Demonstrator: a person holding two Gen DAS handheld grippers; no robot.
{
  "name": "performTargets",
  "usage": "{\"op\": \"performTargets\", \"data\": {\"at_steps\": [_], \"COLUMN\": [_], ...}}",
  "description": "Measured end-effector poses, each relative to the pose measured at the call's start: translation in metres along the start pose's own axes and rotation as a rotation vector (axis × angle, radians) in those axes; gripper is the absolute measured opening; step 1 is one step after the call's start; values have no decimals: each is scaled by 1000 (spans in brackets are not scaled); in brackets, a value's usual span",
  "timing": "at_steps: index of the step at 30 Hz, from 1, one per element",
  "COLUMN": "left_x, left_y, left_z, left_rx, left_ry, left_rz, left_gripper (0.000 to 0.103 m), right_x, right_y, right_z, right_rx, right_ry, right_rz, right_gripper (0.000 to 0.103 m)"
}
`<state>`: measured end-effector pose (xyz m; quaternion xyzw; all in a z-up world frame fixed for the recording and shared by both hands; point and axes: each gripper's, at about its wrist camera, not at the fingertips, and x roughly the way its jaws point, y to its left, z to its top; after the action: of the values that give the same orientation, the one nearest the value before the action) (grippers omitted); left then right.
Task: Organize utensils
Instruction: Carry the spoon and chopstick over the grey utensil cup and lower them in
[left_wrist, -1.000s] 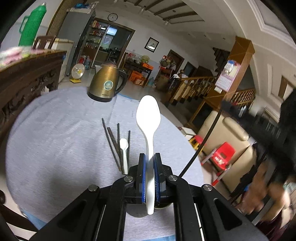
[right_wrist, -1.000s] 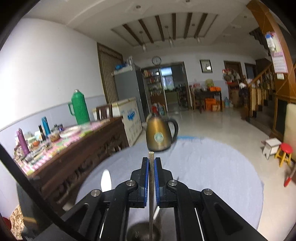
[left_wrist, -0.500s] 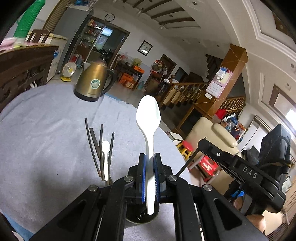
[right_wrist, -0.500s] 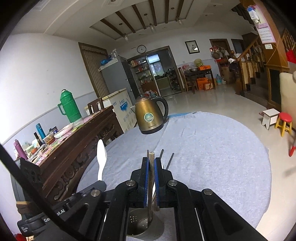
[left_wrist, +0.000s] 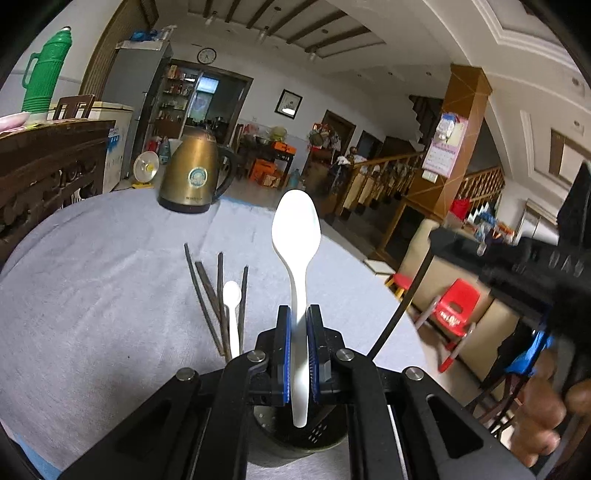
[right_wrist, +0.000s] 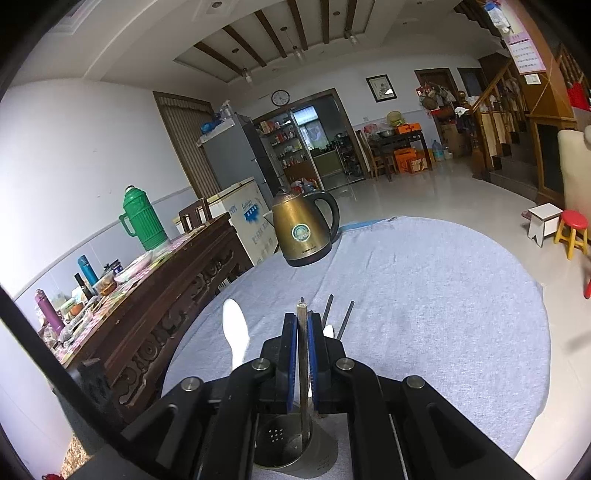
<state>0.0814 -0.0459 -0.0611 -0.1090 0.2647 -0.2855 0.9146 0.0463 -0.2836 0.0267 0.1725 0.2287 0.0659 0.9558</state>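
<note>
1. The left gripper (left_wrist: 298, 349) clamps a white spoon (left_wrist: 296, 236) upright, its handle tip over a metal holder (left_wrist: 317, 430), mostly hidden.
2. The right gripper (right_wrist: 303, 354) pinches a chopstick (right_wrist: 302, 332), its lower end inside the holder.
3. More chopsticks (left_wrist: 207, 291) lie on the tablecloth (left_wrist: 92, 295), partly hidden.

The right gripper (right_wrist: 303, 354) clamps a chopstick (right_wrist: 303, 369) upright, its lower end inside the metal holder (right_wrist: 295, 448).

A wall clock (right_wrist: 280, 98) hangs above the kitchen doorway in a white-walled hall. A carved wooden sideboard (right_wrist: 159, 306) lines the left wall; a wooden staircase (left_wrist: 424, 177) rises right.
</note>
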Motion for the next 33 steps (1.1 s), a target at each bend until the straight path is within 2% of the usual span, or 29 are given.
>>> {"op": "performTargets", "data": {"at_steps": [14, 20, 33], "left_x": [-2, 1, -29], "left_y": [-7, -7, -4], "left_z": [-20, -24, -25], "left_rx": [96, 108, 108], "left_ry": [30, 53, 41], "left_rz": [51, 62, 35], "left_gripper": [9, 9, 11], "right_x": [4, 5, -7], "right_y": [2, 1, -22], "right_z": [0, -2, 1], "right_rx": [6, 16, 113], "right_ry": [9, 18, -2], "right_rz": [0, 6, 27], "right_gripper": [7, 8, 11]}}
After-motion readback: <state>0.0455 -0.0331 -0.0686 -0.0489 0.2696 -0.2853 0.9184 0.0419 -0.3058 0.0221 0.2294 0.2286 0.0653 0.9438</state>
